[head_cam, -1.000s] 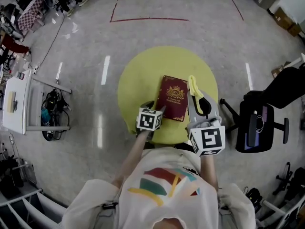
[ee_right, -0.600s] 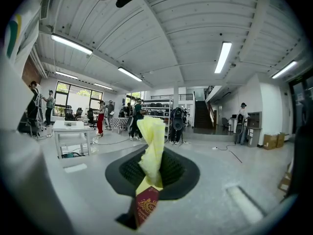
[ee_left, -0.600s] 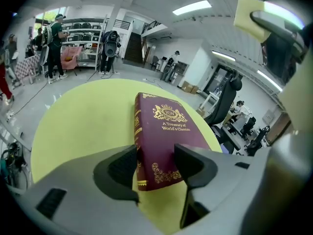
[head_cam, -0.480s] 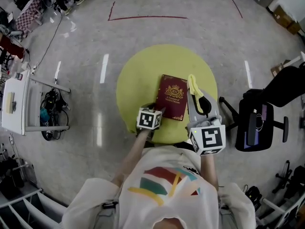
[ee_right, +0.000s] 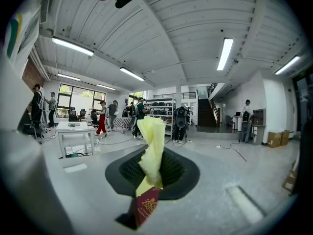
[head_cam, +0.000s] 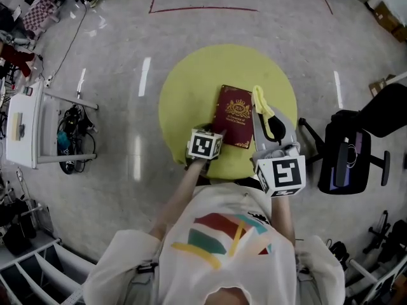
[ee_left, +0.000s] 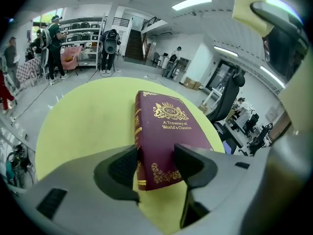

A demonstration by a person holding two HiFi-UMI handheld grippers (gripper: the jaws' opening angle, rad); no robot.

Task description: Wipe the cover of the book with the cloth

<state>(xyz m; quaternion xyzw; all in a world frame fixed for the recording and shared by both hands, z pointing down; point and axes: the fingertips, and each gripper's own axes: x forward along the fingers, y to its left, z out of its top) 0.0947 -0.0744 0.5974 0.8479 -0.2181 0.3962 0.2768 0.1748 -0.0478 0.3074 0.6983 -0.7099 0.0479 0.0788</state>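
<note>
1. Book (head_cam: 236, 117) lies flat on the round yellow table (head_cam: 191, 94), its dark red cover with gold print facing up.
2. Left gripper (ee_left: 155, 166) is clenched on the book's near end, one jaw against the spine and the other over the cover.
3. Right gripper (ee_right: 152, 173) pinches the yellow cloth (ee_right: 152, 146), which sticks out past its jaws just beside the book's right edge.
</note>
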